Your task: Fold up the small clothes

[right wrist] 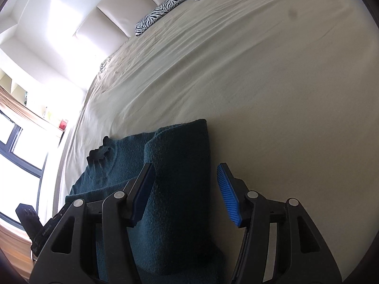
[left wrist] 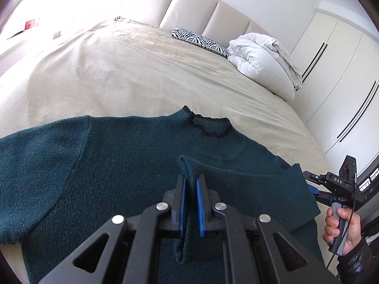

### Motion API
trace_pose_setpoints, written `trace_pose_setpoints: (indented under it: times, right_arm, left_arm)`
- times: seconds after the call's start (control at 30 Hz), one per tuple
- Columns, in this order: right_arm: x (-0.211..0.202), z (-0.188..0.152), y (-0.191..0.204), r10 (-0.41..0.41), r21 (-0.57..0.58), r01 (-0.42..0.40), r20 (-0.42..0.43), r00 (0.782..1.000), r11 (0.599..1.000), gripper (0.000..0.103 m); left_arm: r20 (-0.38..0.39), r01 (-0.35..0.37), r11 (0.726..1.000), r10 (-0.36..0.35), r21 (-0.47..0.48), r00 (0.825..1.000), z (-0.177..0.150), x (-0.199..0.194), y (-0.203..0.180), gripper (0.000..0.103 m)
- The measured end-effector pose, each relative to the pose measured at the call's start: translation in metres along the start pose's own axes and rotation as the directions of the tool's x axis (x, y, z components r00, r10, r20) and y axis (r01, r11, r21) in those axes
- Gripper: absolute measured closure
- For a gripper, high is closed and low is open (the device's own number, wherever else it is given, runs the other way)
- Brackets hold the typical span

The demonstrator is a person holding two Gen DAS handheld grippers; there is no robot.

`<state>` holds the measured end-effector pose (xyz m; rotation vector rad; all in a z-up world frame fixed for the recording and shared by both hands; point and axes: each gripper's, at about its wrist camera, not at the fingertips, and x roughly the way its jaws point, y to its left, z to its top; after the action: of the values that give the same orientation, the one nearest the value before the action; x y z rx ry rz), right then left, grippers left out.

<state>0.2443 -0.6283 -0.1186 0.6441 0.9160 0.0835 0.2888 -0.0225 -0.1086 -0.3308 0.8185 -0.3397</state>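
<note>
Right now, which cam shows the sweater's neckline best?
Left wrist view: the sweater lies spread on the bed with its neckline facing the camera, dark scalloped trim clear. Right wrist view shows the neckline edge-on, small and shadowed.

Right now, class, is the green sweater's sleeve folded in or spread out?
Folded in: the left claw pinches the sleeve cuff over the sweater chest. The other sleeve lies spread.

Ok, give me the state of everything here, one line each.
Green sweater: spread flat on the bed, right sleeve folded over the body.
Sleeve cuff: pinched in the left claw.
Left claw: shut on the cuff.
Right claw: open, over the folded sleeve.
Duvet: bundled by the headboard.
Zebra pillow: lying flat.
</note>
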Motion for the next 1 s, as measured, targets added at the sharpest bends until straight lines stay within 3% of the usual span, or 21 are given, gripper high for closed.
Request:
trace_pose_setpoints:
  times: [0.17,0.23,0.33,0.37,0.63,0.73,0.87,0.93,0.97,1.0]
  right_arm:
    - [0.025,0.015,-0.011,0.009,0.044,-0.008,-0.04,0.999,0.999,0.057]
    - [0.029,0.02,-0.018,0.019,0.068,-0.016,-0.036,0.999,0.998,0.063]
    - [0.038,0.022,-0.022,0.018,0.106,-0.014,-0.037,0.999,0.994,0.082]
    - [0.039,0.022,-0.024,-0.003,0.097,0.007,-0.039,0.999,0.995,0.093]
    - [0.052,0.029,-0.027,-0.076,0.072,0.08,-0.046,0.996,0.994,0.099]
    - [0.055,0.036,-0.04,-0.046,0.113,0.051,-0.045,0.998,0.992,0.1]
    - [0.033,0.025,-0.029,-0.043,0.081,0.047,-0.052,0.998,0.996,0.091]
    - [0.013,0.011,-0.023,-0.008,0.076,0.011,-0.042,0.999,0.997,0.072]
    - [0.004,0.002,-0.019,-0.011,0.069,0.014,-0.047,0.999,0.997,0.045]
    - [-0.002,-0.006,-0.015,-0.026,0.053,0.028,-0.055,0.998,0.998,0.039]
  left_arm:
    - [0.102,-0.021,0.998,0.028,-0.064,0.994,-0.006,-0.019,0.013,0.094]
    - [0.1,-0.031,0.997,0.039,-0.077,0.994,-0.006,-0.018,0.02,0.094]
    - [0.051,-0.051,0.996,0.055,-0.073,0.997,-0.012,-0.005,0.025,0.094]
    - [0.043,-0.055,0.995,0.059,-0.08,0.997,-0.015,-0.003,0.028,0.094]
    - [0.006,-0.069,0.989,0.07,-0.134,0.998,-0.026,0.006,0.041,0.094]
    - [0.005,-0.064,0.99,0.065,-0.128,0.998,-0.028,0.008,0.043,0.094]
    - [0.011,-0.041,0.987,0.043,-0.154,0.999,-0.028,0.009,0.048,0.092]
    - [0.015,-0.039,0.987,0.042,-0.153,0.999,-0.028,0.009,0.047,0.091]
    - [0.016,-0.042,0.988,0.045,-0.149,0.999,-0.029,0.009,0.047,0.091]
    - [0.016,-0.046,0.988,0.048,-0.145,0.999,-0.029,0.01,0.046,0.091]
